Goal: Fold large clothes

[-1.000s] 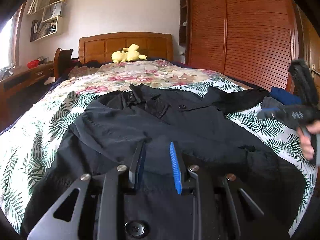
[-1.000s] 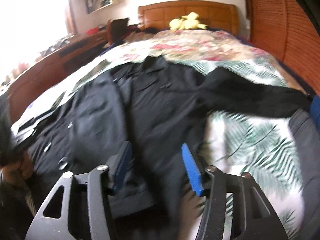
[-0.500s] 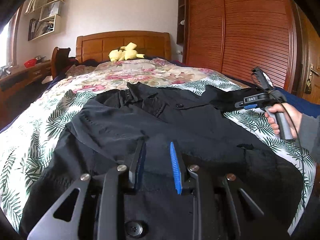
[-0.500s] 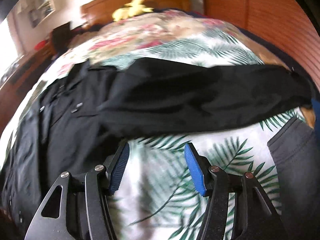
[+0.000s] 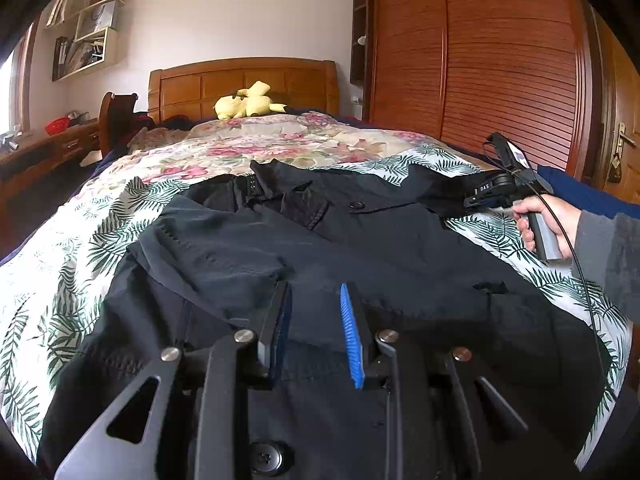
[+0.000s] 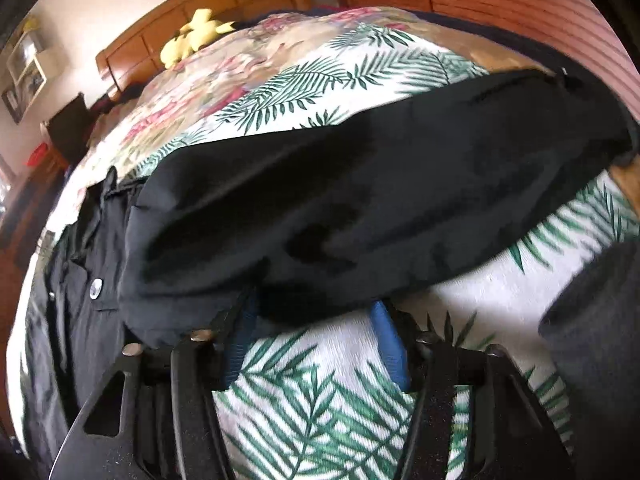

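Observation:
A large black jacket (image 5: 360, 248) lies spread, front up, on the leaf-print bedspread (image 5: 60, 280). My left gripper (image 5: 314, 292) hovers low over its near hem, jaws a little apart, with no cloth pinched between the pads. The jacket's right sleeve (image 6: 360, 200) stretches out sideways across the bed. My right gripper (image 6: 316, 308) points down at the sleeve's near edge. Its jaws are closing, the edge drapes over the fingertips and hides them, and the pads still stand apart. In the left wrist view a hand (image 5: 548, 220) holds that right gripper (image 5: 480, 200) at the sleeve.
A yellow plush toy (image 5: 248, 104) lies by the wooden headboard (image 5: 240, 80). A slatted wooden wardrobe (image 5: 500, 60) lines the right side and a desk (image 5: 40, 148) the left. The person's grey sleeve (image 6: 592, 320) and a blue cloth (image 5: 580, 192) are at the bed's right edge.
My right gripper has swung from over the jacket's body to the outstretched right sleeve and sunk to its near edge, rolling as it went. The left gripper has kept still.

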Tool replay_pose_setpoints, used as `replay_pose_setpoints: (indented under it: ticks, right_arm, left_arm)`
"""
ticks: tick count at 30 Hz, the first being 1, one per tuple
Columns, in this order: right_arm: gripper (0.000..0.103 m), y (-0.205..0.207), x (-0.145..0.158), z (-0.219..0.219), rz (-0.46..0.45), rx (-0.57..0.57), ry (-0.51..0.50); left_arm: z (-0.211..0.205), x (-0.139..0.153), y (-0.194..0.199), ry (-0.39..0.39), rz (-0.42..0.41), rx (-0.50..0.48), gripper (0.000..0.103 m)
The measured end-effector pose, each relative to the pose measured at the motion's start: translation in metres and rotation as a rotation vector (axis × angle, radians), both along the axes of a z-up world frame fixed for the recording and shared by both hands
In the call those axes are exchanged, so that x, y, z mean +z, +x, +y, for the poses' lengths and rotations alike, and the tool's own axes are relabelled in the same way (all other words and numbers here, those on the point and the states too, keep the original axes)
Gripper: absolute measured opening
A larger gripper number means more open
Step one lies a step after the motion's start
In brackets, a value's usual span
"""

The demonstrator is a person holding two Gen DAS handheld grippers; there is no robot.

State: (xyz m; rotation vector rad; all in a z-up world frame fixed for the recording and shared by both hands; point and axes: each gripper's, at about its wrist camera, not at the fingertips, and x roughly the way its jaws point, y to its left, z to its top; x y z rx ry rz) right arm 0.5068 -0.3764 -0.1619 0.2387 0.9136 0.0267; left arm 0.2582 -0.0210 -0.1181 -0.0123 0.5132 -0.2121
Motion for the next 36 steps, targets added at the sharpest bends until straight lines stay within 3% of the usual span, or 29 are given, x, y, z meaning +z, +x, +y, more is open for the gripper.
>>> replay_pose_setpoints:
  ticks: [2,4,9,13,16,20,25,26,28,36]
  right_arm:
    - [0.007,0.005,0.005,0.007,-0.004,0.030,-0.042]
    - [0.002,0.002,0.018,0.016,-0.058,0.052,-0.075]
    - [0.001,-0.021,0.062,0.048,-0.212,0.158,-0.107]
    - [0.001,-0.062,0.094,0.101,-0.300,0.348,-0.134]
    - [0.001,-0.090,0.103,0.136,-0.312,0.475,-0.124]
    - [0.001,-0.130,0.099,0.184,-0.274,0.603,-0.199]
    - [0.030,-0.151,0.094,0.193,-0.238,0.623,-0.231]
    - [0.044,-0.153,0.097,0.189,-0.242,0.609,-0.233]
    - [0.056,-0.150,0.103,0.182,-0.242,0.575,-0.224]
    - [0.060,-0.128,0.115,0.132,-0.228,0.402,-0.211]
  left_arm:
    - [0.000,0.000,0.000,0.000,0.002,0.001,0.023]
    - [0.000,-0.001,0.000,-0.001,0.006,0.002,0.023]
    - [0.000,-0.002,0.000,0.001,0.009,0.004,0.023]
    - [-0.001,-0.002,0.000,0.006,0.009,0.006,0.023]
    - [-0.001,-0.001,-0.001,0.006,0.003,0.011,0.023]
    - [0.000,-0.001,-0.002,0.002,0.003,0.012,0.023]
    - [0.000,0.000,-0.001,0.002,0.000,0.011,0.023]
    - [0.000,0.000,-0.001,0.002,0.000,0.011,0.023]
    - [0.000,0.000,-0.002,0.002,0.000,0.011,0.023]
    - [0.000,0.000,-0.001,0.005,0.004,0.011,0.023]
